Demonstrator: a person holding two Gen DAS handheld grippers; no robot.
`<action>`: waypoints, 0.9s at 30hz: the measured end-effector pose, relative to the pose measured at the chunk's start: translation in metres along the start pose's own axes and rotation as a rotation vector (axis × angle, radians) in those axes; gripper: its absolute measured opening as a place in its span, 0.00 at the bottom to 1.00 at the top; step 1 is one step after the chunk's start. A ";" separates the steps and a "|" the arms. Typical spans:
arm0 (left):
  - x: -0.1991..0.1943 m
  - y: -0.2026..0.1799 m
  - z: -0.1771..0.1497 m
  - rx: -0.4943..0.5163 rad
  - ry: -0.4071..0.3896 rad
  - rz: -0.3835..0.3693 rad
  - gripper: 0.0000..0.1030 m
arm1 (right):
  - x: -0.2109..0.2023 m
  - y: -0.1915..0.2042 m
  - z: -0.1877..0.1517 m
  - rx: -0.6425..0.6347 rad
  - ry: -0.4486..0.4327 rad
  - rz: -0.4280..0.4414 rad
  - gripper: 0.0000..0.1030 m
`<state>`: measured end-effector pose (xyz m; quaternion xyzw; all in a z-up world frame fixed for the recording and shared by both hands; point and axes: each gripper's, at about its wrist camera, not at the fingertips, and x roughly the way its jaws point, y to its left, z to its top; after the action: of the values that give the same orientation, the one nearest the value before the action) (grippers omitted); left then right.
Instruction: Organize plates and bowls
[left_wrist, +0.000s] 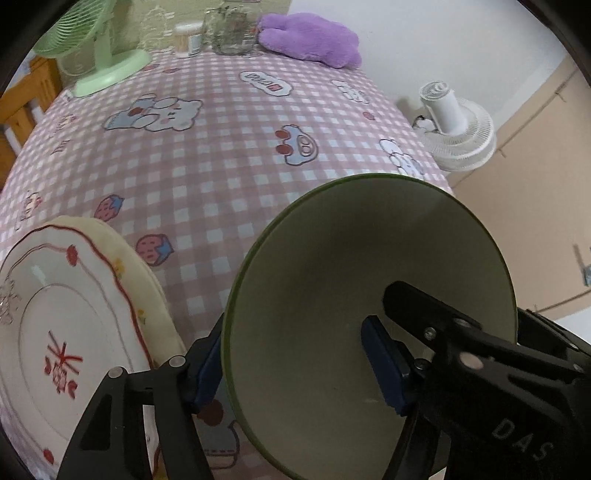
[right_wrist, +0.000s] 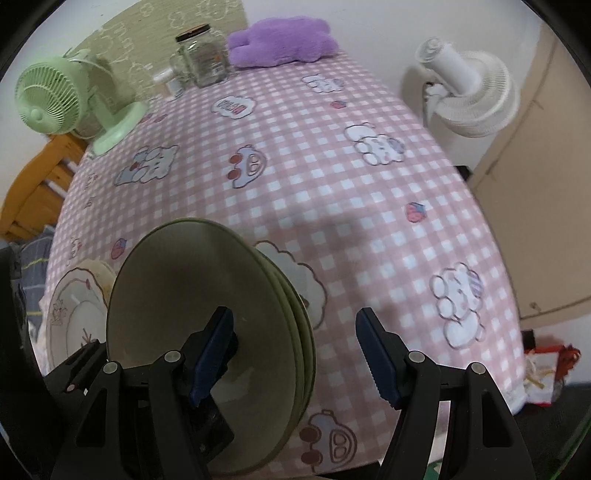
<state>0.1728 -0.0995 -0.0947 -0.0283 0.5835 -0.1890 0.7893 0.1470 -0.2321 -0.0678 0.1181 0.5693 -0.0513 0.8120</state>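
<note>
Green bowls (right_wrist: 207, 332): three or so are nested one in another, tilted on their side over the near part of the table; the top one is empty.
Bowl look: olive green outside, pale grey-green and matt inside, with a wide conical shape and a thin dark rim.
Left gripper (left_wrist: 295, 369): its jaws straddle the wall of the top bowl, one blue pad inside and one outside, so it grips the bowl.
Right gripper (right_wrist: 295, 354): its jaws stand apart with nothing between them; the left pad is in front of the bowl, and I cannot tell if it touches.
Plates (left_wrist: 55, 325): a glossy white plate with a wavy red edge and red drawings lies on a cream plate, just beside the bowls.
Tablecloth (left_wrist: 236, 162): soft pink and white checks with cartoon animals.
Glass jar (right_wrist: 201, 59): clear, with a dark lid, at the far end; its contents are unclear.
Purple plush (right_wrist: 284, 40): fluffy, beside the jar.
Green fan (right_wrist: 55, 99): plastic, on the far left corner.
</note>
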 end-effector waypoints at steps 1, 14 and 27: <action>-0.001 -0.002 -0.001 -0.008 -0.004 0.022 0.69 | 0.003 -0.001 0.001 0.001 0.009 0.018 0.70; -0.005 -0.016 -0.006 -0.068 -0.039 0.142 0.65 | 0.025 -0.006 0.009 -0.061 0.072 0.250 0.44; -0.009 -0.022 -0.015 -0.137 -0.045 0.138 0.62 | 0.023 -0.008 0.011 -0.116 0.086 0.233 0.44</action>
<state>0.1508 -0.1145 -0.0849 -0.0463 0.5780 -0.0932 0.8094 0.1629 -0.2415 -0.0865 0.1382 0.5879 0.0812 0.7929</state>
